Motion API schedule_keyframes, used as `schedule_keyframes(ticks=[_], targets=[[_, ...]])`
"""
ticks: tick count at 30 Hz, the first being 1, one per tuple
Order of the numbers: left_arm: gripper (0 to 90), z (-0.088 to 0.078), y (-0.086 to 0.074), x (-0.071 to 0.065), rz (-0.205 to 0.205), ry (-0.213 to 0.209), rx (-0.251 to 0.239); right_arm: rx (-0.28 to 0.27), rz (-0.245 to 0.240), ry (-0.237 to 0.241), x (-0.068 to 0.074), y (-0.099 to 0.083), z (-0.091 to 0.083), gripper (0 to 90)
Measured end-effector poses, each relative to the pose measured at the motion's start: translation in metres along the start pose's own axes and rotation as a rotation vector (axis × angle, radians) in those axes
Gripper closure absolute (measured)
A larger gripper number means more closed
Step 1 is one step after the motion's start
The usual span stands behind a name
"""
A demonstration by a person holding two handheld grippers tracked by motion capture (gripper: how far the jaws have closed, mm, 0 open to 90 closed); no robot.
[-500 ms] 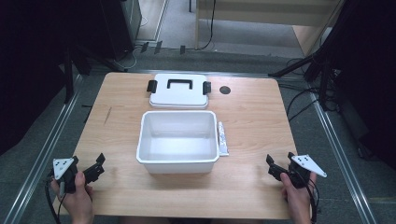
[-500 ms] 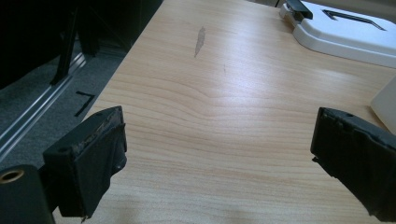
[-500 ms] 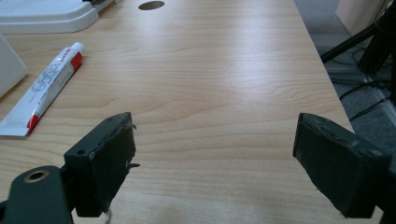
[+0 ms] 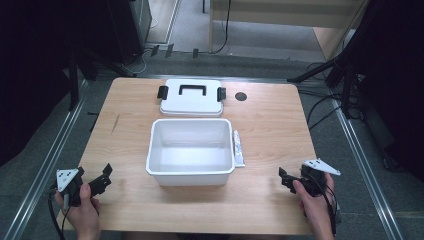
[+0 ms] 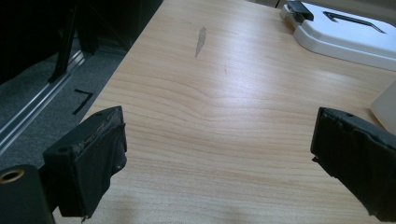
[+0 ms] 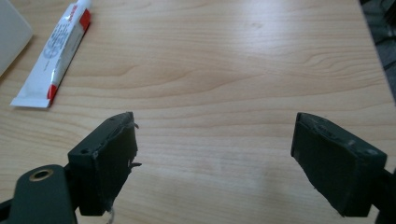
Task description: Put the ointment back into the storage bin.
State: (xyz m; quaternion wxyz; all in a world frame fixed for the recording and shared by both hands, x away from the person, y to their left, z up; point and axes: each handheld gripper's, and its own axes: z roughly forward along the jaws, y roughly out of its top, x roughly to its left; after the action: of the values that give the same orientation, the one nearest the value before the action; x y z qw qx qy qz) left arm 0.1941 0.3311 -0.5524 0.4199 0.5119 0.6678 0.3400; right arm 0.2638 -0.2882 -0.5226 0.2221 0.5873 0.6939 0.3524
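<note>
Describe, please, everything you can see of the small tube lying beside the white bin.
The tube is a slim, flat squeeze tube, white with red bands and small print too fine to read. It looks like soft plastic or laminate. It lies flat on the wooden table, lengthwise along the right wall of the open white bin, close against it. Its crimped flat end points toward the person. Neither gripper touches it.

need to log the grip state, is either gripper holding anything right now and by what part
Nothing is held. The left gripper and right gripper both stand open over bare table.
</note>
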Motion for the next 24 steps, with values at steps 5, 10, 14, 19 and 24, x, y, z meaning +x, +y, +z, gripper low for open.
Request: schedule_keyframes(ticks=[5, 10, 14, 19, 24], targets=[[3.9, 0.0, 0.0, 0.0, -0.002, 0.0, -0.006, 0.122, -0.017, 0.029, 0.013, 0.016, 0.003, 14.2], [3.9, 0.0, 0.0, 0.001, -0.006, -0.002, -0.005, 0.282, -0.057, 0.024, 0.028, 0.035, 0.012, 14.2], [3.9, 0.0, 0.0, 0.002, -0.016, -0.005, -0.002, 0.38, -0.121, 0.011, 0.044, 0.054, 0.016, 18.0], [3.9, 0.0, 0.0, 0.003, -0.026, -0.008, -0.004, 0.509, -0.166, 0.025, 0.062, 0.084, 0.029, 26.4], [3.9, 0.0, 0.0, 0.003, -0.029, -0.007, 0.0, 0.578, -0.117, 0.083, 0.077, 0.101, 0.044, 32.7]])
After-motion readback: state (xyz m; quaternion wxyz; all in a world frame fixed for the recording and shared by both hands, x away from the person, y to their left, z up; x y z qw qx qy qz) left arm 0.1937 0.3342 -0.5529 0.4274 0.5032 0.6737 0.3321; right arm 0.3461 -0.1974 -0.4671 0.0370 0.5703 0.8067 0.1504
